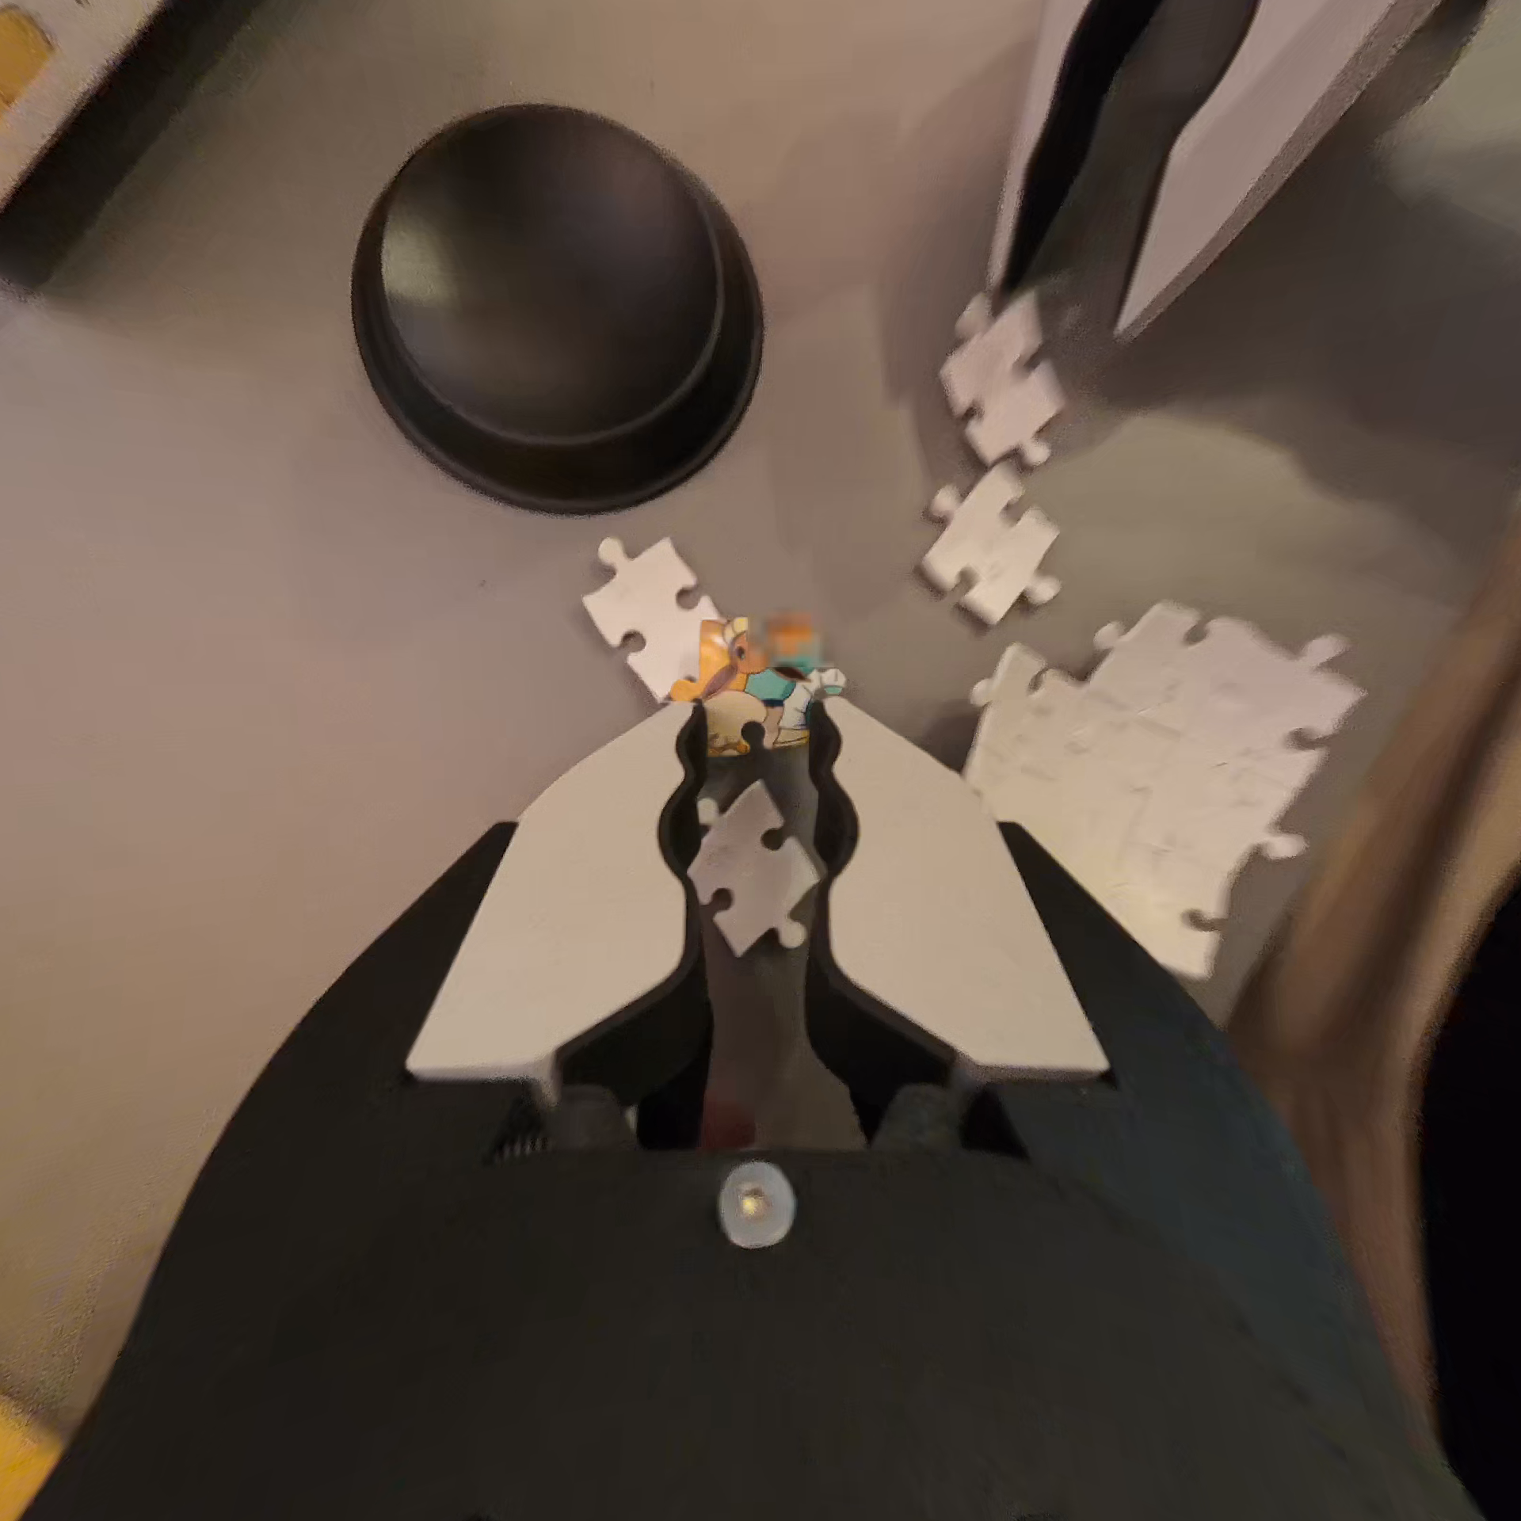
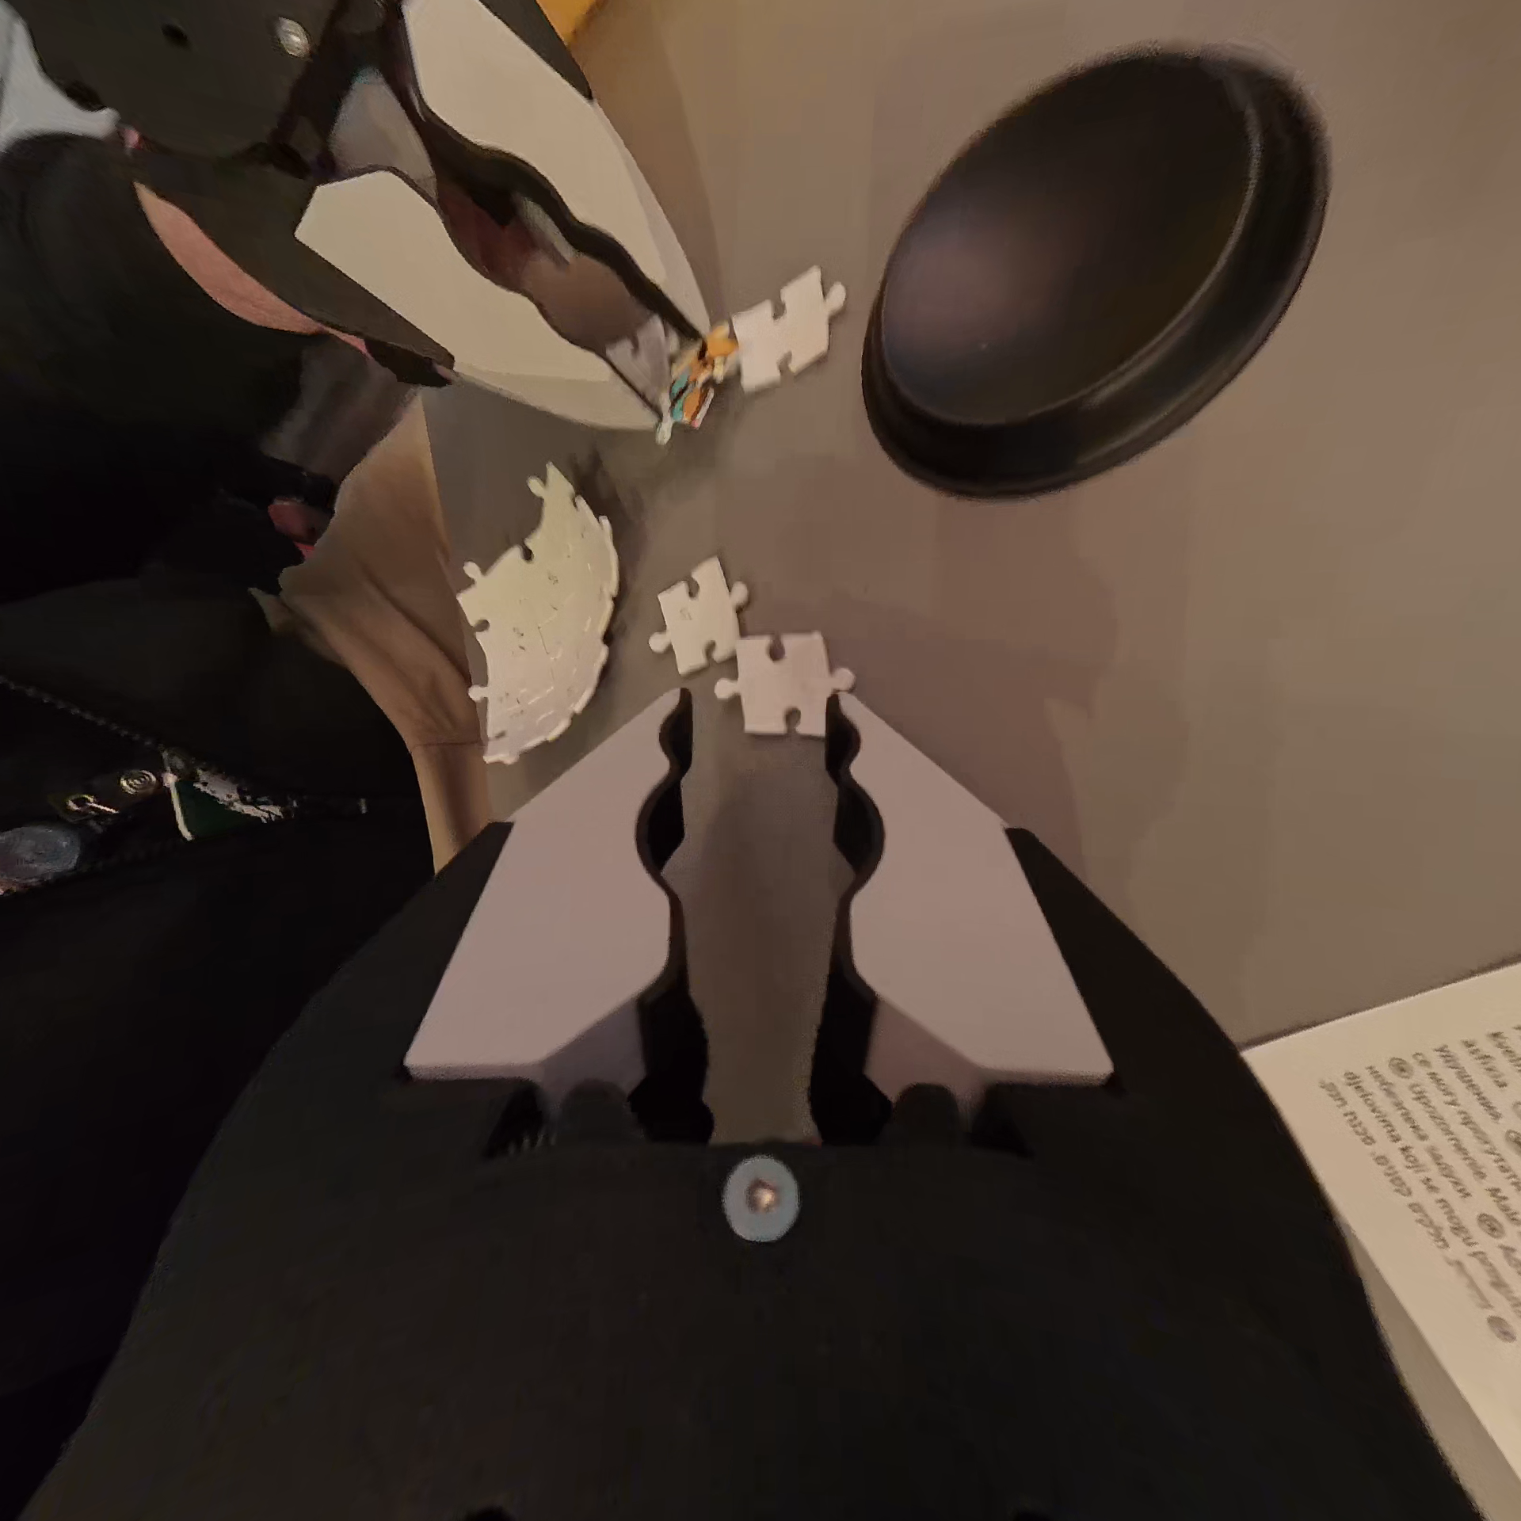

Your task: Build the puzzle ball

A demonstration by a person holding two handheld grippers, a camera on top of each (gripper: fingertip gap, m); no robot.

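My left gripper (image 1: 755, 714) is shut on a colourful printed puzzle piece (image 1: 757, 675), held at its fingertips just above the grey table. A white piece (image 1: 753, 872) shows between its fingers, lower down. My right gripper (image 2: 757, 704) is open and empty, its tips just short of a white piece (image 2: 782, 679) beside another one (image 2: 700, 613). A curved, partly assembled white section (image 2: 543, 617) lies to the left; it also shows in the left wrist view (image 1: 1152, 782). A black dome-shaped base (image 1: 551, 304) stands beyond. The left gripper (image 2: 681, 380) also shows in the right wrist view with its piece (image 2: 700, 374).
One more white piece (image 1: 650, 613) lies by the held piece. A printed booklet (image 2: 1399, 1152) lies at the right. A person in dark clothes (image 2: 165, 905) is at the table's left edge. A framed dark object (image 1: 82, 123) sits at the far left corner. My hands' fingertips stand some 11 cm from each other.
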